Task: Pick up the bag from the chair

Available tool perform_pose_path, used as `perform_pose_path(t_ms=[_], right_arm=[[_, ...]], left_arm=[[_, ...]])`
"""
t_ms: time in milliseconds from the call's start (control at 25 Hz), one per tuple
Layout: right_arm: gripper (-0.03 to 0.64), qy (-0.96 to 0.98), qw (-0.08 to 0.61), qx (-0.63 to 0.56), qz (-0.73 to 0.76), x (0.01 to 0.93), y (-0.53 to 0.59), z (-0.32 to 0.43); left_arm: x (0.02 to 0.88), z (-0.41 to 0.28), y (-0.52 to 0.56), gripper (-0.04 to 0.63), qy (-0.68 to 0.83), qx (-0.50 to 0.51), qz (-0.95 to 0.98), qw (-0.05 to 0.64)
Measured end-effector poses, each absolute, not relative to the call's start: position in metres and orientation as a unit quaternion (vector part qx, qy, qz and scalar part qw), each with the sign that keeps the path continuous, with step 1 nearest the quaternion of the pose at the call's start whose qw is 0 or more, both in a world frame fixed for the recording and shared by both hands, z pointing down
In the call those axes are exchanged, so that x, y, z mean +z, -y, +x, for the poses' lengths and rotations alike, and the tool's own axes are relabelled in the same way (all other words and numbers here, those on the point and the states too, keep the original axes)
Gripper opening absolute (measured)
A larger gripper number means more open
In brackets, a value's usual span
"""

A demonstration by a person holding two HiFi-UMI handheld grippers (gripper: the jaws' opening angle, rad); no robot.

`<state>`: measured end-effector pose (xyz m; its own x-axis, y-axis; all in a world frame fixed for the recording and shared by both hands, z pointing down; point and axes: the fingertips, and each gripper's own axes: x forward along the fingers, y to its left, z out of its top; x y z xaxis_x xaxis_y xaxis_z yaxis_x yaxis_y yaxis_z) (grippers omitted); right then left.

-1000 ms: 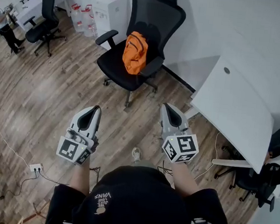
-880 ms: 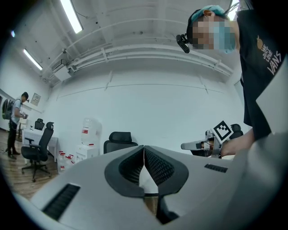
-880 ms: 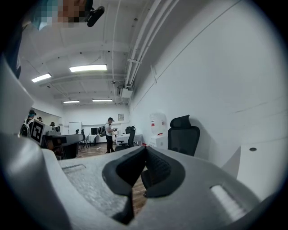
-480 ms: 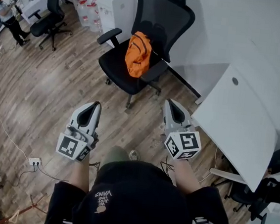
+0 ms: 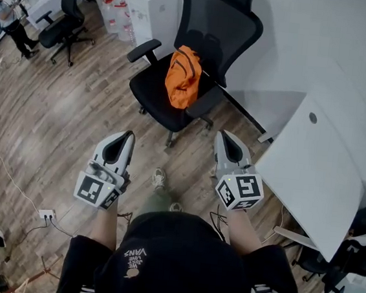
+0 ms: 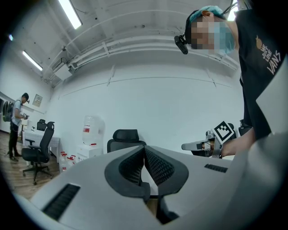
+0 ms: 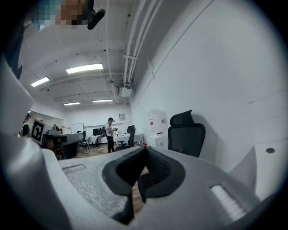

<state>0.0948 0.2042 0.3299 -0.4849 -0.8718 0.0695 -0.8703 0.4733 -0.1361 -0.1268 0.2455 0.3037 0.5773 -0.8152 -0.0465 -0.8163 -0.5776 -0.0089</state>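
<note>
An office — swivel chairs (image 5: 199,53), white desks (image 5: 317,170), strip lights (image 7: 84,68).

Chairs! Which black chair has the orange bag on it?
The nearest chair, straight ahead: the orange bag stands on its seat against the backrest. The far chair at the top left holds no bag.
</note>
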Motion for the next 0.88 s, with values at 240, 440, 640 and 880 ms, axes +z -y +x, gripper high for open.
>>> perform_pose_path(t_ms=[240,440,640,880], right_arm=[[-0.002,-0.849,0.004,-0.08,-0.522,0.332,-0.157,0.076],[-0.002,-0.839,0.01,-0.077,-0.539,0.326,-0.115,0.06],[-0.002,-0.828,0.012,-0.068,-0.557,0.322,-0.073,0.046],[-0.002,-0.816,0.011,-0.066,-0.575,0.322,-0.043,0.026]], left_arm=[[0.301,-0.142,-0.193,-0.003,-0.445,0.016,-0.895,0.003],[0.3,-0.158,-0.144,-0.003,-0.431,0.017,-0.902,-0.008],[0.301,-0.176,-0.098,-0.003,-0.413,0.017,-0.91,-0.008],[0.302,-0.191,-0.06,-0.003,-0.378,0.026,-0.925,0.006]])
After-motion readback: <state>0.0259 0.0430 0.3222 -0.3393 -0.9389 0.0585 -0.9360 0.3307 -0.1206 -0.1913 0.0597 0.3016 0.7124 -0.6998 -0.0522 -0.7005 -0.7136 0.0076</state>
